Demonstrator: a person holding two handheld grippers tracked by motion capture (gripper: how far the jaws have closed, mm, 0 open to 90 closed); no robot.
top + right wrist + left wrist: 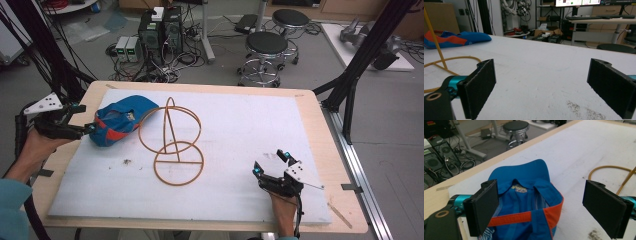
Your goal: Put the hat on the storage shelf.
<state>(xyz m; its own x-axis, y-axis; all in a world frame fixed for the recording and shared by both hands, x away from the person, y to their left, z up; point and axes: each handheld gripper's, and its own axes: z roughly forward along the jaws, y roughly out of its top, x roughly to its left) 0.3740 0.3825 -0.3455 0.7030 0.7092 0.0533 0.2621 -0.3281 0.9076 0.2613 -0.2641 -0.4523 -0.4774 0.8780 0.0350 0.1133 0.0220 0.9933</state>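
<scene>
A blue cap with orange trim lies upside down on the white board's far left, its brim toward the wire stand. My left gripper is open right at the cap's back edge; in the left gripper view the cap sits between and just beyond its spread jaws, its orange strap nearest. A tan wire stand with round hoops rises mid-board beside the cap. My right gripper rests open near the board's front right, nothing between its pads; in the right gripper view the cap and stand lie far left.
The white foam board covers a wooden table. Small dirt specks mark the board. Stools, computer towers and cables stand on the floor beyond the far edge; black frame struts rise at right.
</scene>
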